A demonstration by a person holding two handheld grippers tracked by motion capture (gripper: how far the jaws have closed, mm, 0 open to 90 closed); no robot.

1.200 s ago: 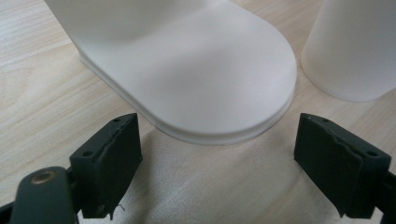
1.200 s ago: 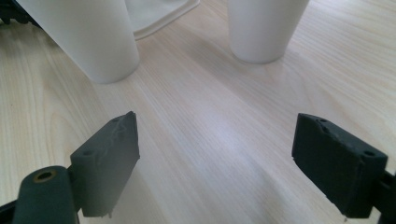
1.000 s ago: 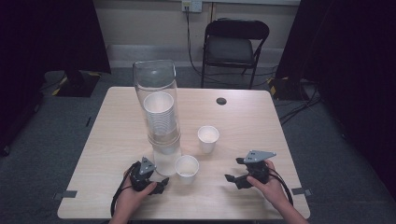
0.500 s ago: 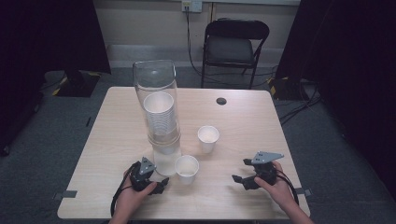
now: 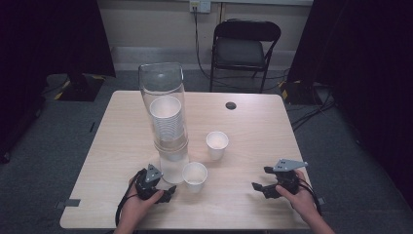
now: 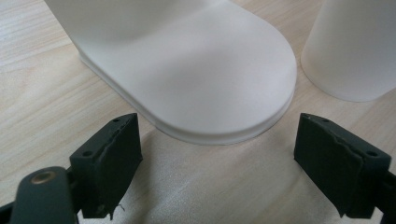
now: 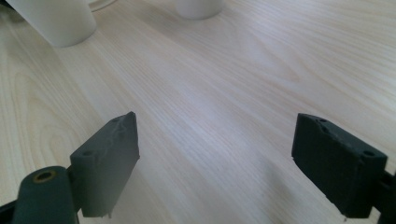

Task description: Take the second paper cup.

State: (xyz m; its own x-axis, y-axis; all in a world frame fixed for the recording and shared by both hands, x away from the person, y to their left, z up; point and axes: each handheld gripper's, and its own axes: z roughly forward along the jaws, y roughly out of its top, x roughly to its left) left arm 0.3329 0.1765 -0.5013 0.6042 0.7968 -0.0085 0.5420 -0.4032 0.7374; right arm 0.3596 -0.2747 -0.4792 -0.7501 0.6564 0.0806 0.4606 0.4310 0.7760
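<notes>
— Where do I stand?
— Your left gripper (image 5: 165,194) and right gripper (image 5: 263,187) both gape, holding nothing; the cup dispenser (image 5: 167,122) stands on the table (image 5: 253,122), touching neither.
— Next?
— Probably reach the nearest paper cup (image 5: 195,176); approach level.

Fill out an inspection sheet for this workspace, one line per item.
Surface: light wooden table, dark round spot near the far edge.
Job's things: clear cup dispenser with stacked cups; two loose paper cups standing upright.
Clutter: nothing seen.
Grippers: left gripper open, at the dispenser's base; right gripper open over bare table.
Cables: black cable trailing from the left gripper; wall cord.
Surroundings: folding chair, dark curtains, grey floor.
</notes>
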